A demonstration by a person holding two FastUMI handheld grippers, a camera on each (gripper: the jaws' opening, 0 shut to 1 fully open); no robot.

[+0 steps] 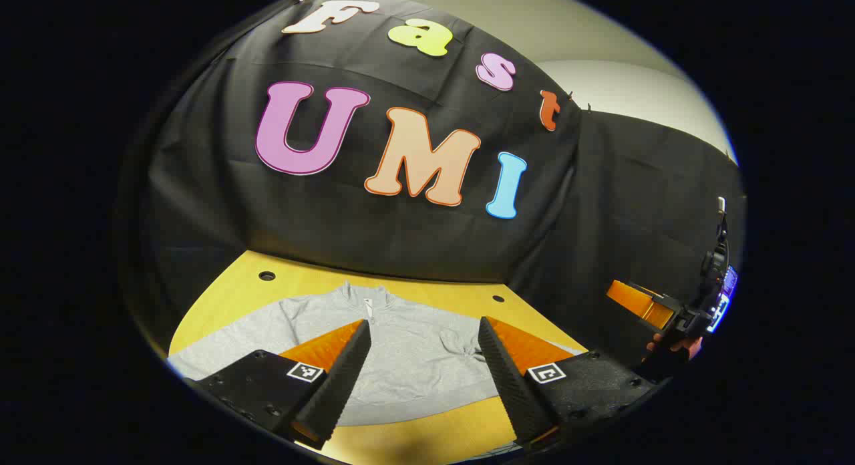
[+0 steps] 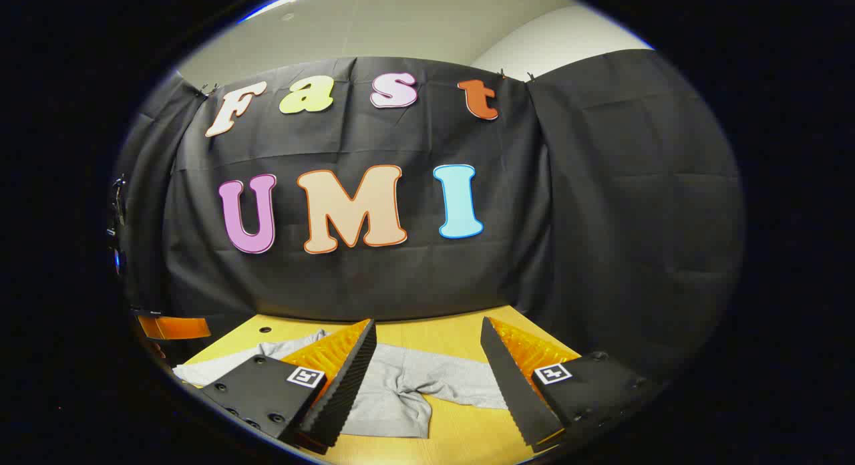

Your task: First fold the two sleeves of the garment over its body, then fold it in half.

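A yellow wooden table (image 1: 427, 294) with 2 small dark holes (image 1: 266, 276) near its back edge is seen, and a grey garment (image 1: 407, 348) is laid flat on it, 1 sleeve (image 2: 444, 378) stretched out sideways.

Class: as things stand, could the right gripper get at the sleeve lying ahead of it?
Probably yes: the right gripper is open above the table, and the sleeve lies flat ahead with nothing across the path.

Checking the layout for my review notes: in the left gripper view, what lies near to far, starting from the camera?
Left gripper with its fingers apart → grey garment spread flat → bare far strip of the wooden table → black cloth wall.
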